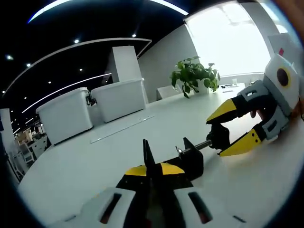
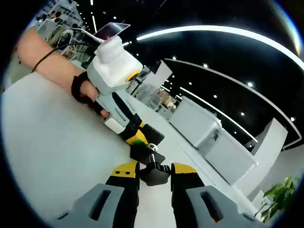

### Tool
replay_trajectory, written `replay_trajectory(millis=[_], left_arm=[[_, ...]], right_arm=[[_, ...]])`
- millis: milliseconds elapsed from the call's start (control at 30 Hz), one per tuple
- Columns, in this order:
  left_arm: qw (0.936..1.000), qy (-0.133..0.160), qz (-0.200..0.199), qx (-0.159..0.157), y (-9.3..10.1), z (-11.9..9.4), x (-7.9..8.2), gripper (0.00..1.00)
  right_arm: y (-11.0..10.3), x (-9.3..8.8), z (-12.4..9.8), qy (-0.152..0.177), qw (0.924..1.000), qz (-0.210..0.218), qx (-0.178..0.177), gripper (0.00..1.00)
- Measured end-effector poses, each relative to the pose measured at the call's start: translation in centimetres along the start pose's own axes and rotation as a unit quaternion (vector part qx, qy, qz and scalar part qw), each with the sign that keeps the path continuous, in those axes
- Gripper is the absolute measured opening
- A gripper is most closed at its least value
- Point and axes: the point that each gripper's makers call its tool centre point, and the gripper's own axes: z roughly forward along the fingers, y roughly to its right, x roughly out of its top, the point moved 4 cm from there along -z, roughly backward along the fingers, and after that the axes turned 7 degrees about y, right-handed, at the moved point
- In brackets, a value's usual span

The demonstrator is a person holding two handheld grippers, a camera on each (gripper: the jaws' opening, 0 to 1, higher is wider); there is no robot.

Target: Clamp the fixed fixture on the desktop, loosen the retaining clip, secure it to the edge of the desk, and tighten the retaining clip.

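A black clamp fixture lies low over the white desk. My left gripper is shut on the clamp's body, its yellow-tipped jaws pressed to a thin black plate. The clamp's screw runs right to a black knob, and my right gripper is shut on that knob, entering from the right. In the right gripper view, my right gripper pinches the knob between yellow tips. Beyond it are the silver screw and the clamp body, held by the left gripper in a person's hand.
Two white lidded bins stand at the back of the desk, also seen as bins in the right gripper view. A potted plant sits by the bright window. A thin strip lies on the desk.
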Motion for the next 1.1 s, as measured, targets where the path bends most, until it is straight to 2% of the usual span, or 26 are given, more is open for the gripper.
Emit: replay_trajectory(millis=[100,200,267,333,367,400,500,633,700,800,833,867,967,1033,1100], left_arm=[[1.0000,0.000,0.002,0.000,0.1,0.0,0.0,0.07],[1.0000,0.000,0.002,-0.001,0.2,0.0,0.0,0.07],[1.0000,0.000,0.003,-0.001,0.3,0.1,0.1,0.07],[1.0000,0.000,0.003,-0.001,0.1,0.3,0.0,0.07],[1.0000,0.000,0.003,-0.001,0.0,0.4,0.0,0.07],[1.0000,0.001,0.003,-0.001,0.0,0.4,0.0,0.07],[1.0000,0.001,0.006,-0.001,-0.3,0.5,-0.1,0.07],[1.0000,0.001,0.008,-0.001,-0.1,0.4,-0.1,0.07],[1.0000,0.001,0.008,-0.001,-0.2,0.4,-0.1,0.07],[1.0000,0.001,0.008,-0.001,-0.3,0.6,-0.1,0.07],[1.0000,0.001,0.007,-0.001,-0.3,0.6,-0.1,0.07],[1.0000,0.001,0.008,-0.001,-0.3,0.6,-0.1,0.07],[1.0000,0.001,0.008,0.000,-0.4,0.7,-0.1,0.07],[1.0000,0.001,0.008,0.000,-0.3,0.5,-0.1,0.07],[1.0000,0.001,0.009,0.000,-0.2,0.4,-0.1,0.07]], right_arm=[[0.0,0.0,0.0,-0.001,0.9995,-0.031,0.003,0.24],[0.1,0.0,-0.1,0.002,1.0000,-0.004,0.002,0.25],[0.2,0.2,-0.2,0.004,0.9993,0.037,0.007,0.29],[0.5,0.7,-0.3,0.040,0.9889,0.143,0.009,0.44],[0.8,0.6,-0.4,0.038,0.9847,0.170,0.005,0.47],[1.2,0.2,-0.4,0.036,0.9805,0.193,0.005,0.47],[1.0,-0.6,-0.6,0.031,0.9545,0.297,0.010,0.45],[1.7,-1.7,-0.5,0.024,0.9307,0.365,-0.004,0.44],[1.8,-2.4,-0.6,0.013,0.9152,0.403,-0.010,0.43],[2.2,-3.0,-0.6,0.008,0.8960,0.443,-0.020,0.37],[2.6,-3.0,-0.7,0.015,0.8870,0.461,-0.026,0.35],[2.5,-2.9,-0.7,0.017,0.8835,0.467,-0.025,0.35],[2.3,-3.0,-0.5,0.012,0.8796,0.475,-0.018,0.34],[2.0,-2.8,-0.4,0.011,0.8804,0.474,-0.011,0.33],[1.4,-2.7,-0.2,0.005,0.8847,0.466,0.001,0.32]])
